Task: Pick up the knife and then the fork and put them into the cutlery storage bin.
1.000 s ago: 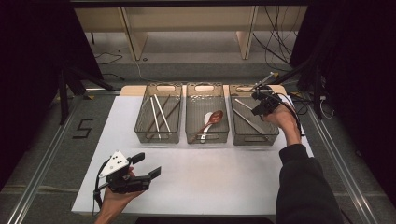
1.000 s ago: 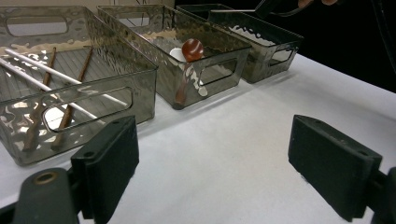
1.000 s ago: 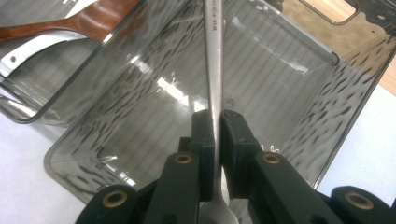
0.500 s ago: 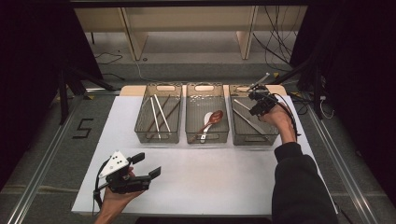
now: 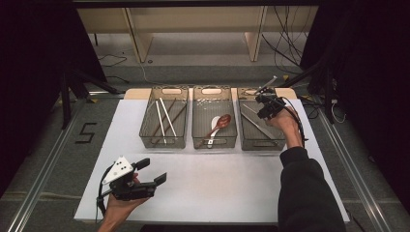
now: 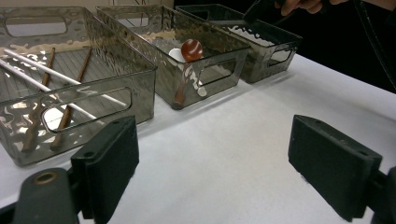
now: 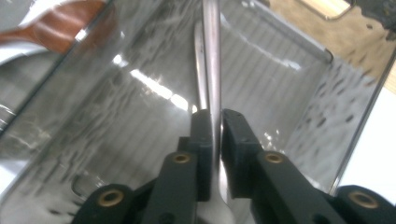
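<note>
Three clear grey bins stand in a row at the back of the white table. The left bin (image 5: pixel 162 141) holds white and brown chopsticks (image 5: pixel 164 121). The middle bin (image 5: pixel 214 141) holds a brown wooden spoon (image 5: pixel 223 120) and a white one. Above the right bin (image 5: pixel 263 144) my right gripper (image 5: pixel 265 104) is shut on a thin metal utensil (image 5: pixel 268 82). In the right gripper view the jaws (image 7: pixel 214 121) pinch the utensil's shaft (image 7: pixel 212 56) over the bin floor. My left gripper (image 5: pixel 147 174) rests open near the front left, with nothing between its jaws (image 6: pixel 219 158).
Another metal utensil (image 5: pixel 256 123) lies in the right bin. The white table surface (image 5: pixel 217 179) spreads between the bins and the front edge. Cables trail on the floor at the back right. A wooden frame stands behind the table.
My right gripper has shifted slightly left over the right bin with the metal utensil in it. The left gripper has not moved.
</note>
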A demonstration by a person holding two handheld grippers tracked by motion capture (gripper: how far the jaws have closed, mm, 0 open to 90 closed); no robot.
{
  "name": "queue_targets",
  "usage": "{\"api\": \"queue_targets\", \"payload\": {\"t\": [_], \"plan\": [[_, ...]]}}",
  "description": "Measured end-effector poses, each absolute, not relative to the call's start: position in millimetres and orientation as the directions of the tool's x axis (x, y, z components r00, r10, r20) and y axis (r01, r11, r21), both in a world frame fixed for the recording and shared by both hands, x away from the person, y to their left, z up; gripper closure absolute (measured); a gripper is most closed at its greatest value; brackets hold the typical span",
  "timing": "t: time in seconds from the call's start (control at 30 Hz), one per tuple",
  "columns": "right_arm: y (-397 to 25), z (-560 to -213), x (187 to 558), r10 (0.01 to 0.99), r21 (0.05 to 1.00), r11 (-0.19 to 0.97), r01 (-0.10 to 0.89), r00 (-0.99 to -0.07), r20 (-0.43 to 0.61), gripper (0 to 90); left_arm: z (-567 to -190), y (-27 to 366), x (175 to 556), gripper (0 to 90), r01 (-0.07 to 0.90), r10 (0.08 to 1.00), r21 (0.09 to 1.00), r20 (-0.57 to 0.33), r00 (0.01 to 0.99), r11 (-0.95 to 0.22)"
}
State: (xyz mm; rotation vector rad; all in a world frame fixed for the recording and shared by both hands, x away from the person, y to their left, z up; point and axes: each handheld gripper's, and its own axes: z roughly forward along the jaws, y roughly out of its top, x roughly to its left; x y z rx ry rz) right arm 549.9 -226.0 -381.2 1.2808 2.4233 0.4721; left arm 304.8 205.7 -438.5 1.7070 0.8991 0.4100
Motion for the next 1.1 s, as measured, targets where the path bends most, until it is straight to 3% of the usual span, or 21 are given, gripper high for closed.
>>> {"api": "queue_targets", "payload": {"t": [1.1], "plan": [[-228, -369, 511, 0.812, 0.605, 0.485, 0.632, -0.582, -0.044, 54.6, -439, 204, 305, 15.7, 0.362, 0.742, 0.927, -0.171, 0.648, -0.103]]}}
